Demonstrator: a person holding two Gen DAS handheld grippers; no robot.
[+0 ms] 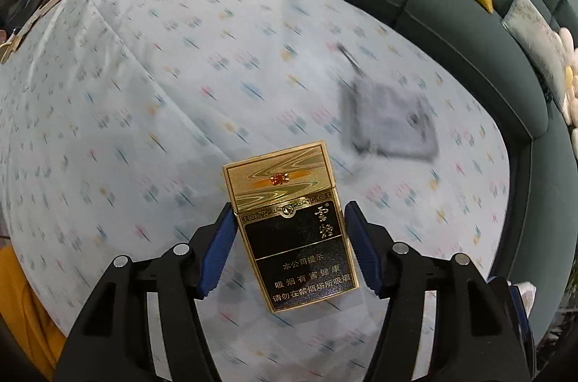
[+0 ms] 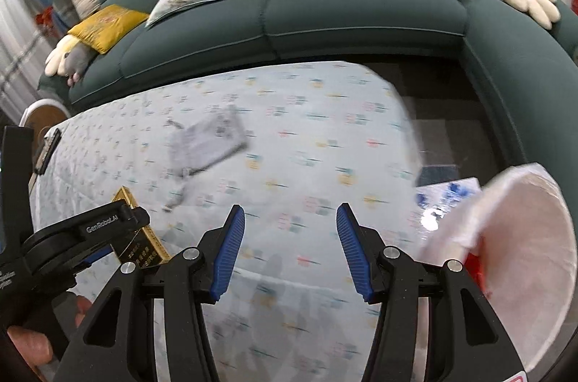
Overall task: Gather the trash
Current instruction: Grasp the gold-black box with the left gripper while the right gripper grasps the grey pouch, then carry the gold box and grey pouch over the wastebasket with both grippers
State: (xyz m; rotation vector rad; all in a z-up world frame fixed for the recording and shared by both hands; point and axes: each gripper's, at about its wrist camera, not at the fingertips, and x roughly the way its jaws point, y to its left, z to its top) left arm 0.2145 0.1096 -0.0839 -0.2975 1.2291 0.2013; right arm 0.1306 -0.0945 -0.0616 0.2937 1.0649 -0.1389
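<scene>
Trash here means a gold-and-black cigarette pack (image 1: 290,230), and the left gripper (image 1: 287,246) has it between its blue pads, face up toward the camera with the lid end pointing away. The pack sits between the jaws and appears lifted clear of the patterned tablecloth (image 1: 144,93), since the right wrist view shows it tilted up above the cloth in the left tool's grasp (image 2: 142,234). The near pad presses one long edge; the other pad looks to touch or nearly touch the opposite edge, so the grip reads as clenched on the pack across its narrow width, which keeps the flat box from twisting.

The right gripper (image 2: 290,248) hangs over the cloth with its jaws spread wide and nothing between them. At the right edge of that view a white bag (image 2: 523,255) gapes open with a red strip near its mouth; it is probably the place for the rubbish, held open on that side so the left tool can carry the pack across and drop it in.

A grey, blurred flat item (image 1: 390,125) lies farther out on the cloth, toward the green sofa (image 2: 325,20). It is likely the next piece to collect, though the blur hides what it is.
</scene>
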